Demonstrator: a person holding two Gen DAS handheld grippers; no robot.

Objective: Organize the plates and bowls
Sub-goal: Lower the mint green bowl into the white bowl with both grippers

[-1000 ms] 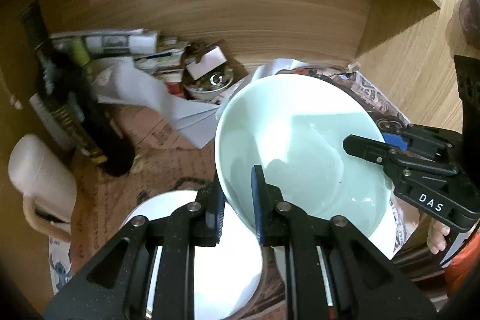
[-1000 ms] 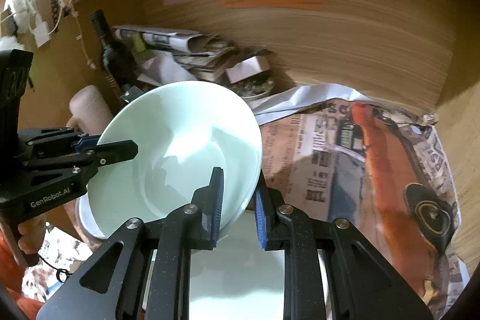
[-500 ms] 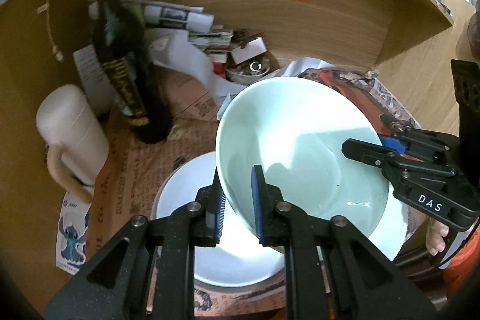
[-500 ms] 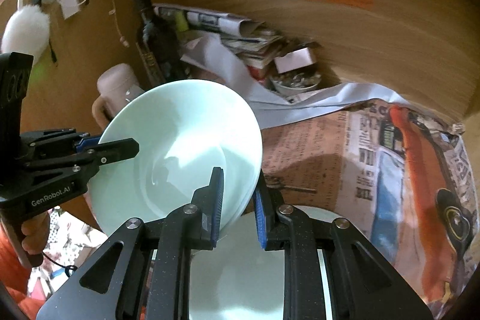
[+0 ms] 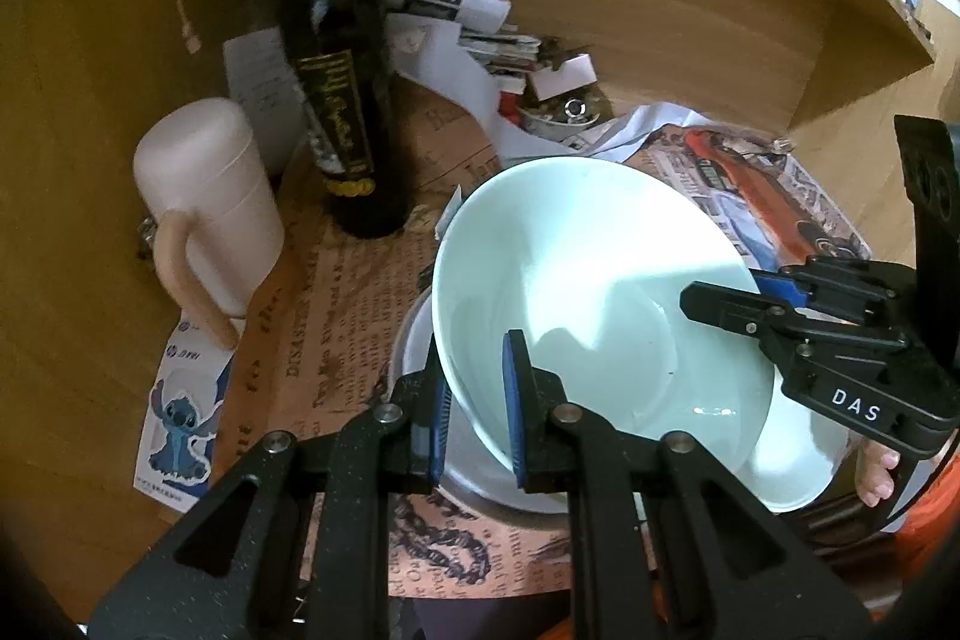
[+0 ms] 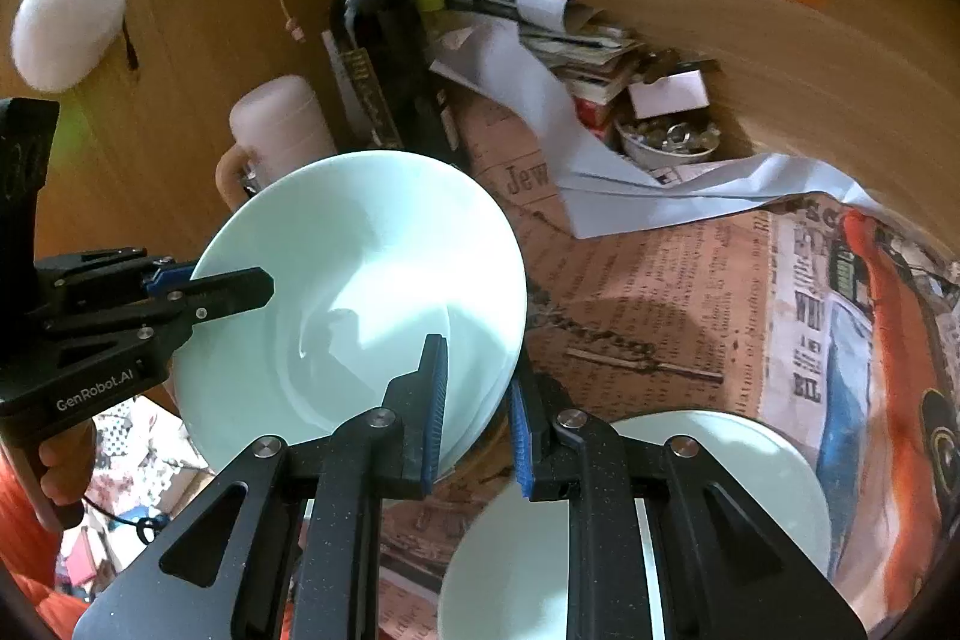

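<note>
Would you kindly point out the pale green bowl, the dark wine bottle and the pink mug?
Pale green bowl [image 5: 588, 280], left wrist view, inner wall.
Dark wine bottle [image 5: 336, 100], left wrist view, gold label.
Pink mug [image 5: 204, 196], left wrist view, body side.

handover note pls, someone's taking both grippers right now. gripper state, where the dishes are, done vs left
Left gripper: shut on the near rim of the pale green bowl.
Right gripper: shut on the opposite rim of the same bowl, so it hangs tilted between the two.
White plate: on the newspaper-covered shelf, directly under the bowl.
Nearby: dark bottle and pink mug, both to the left, clear of the bowl.
Done: bowl lifted and brought over the plate.
Left: probably lower it onto the plate, open both grippers, back out.
</note>
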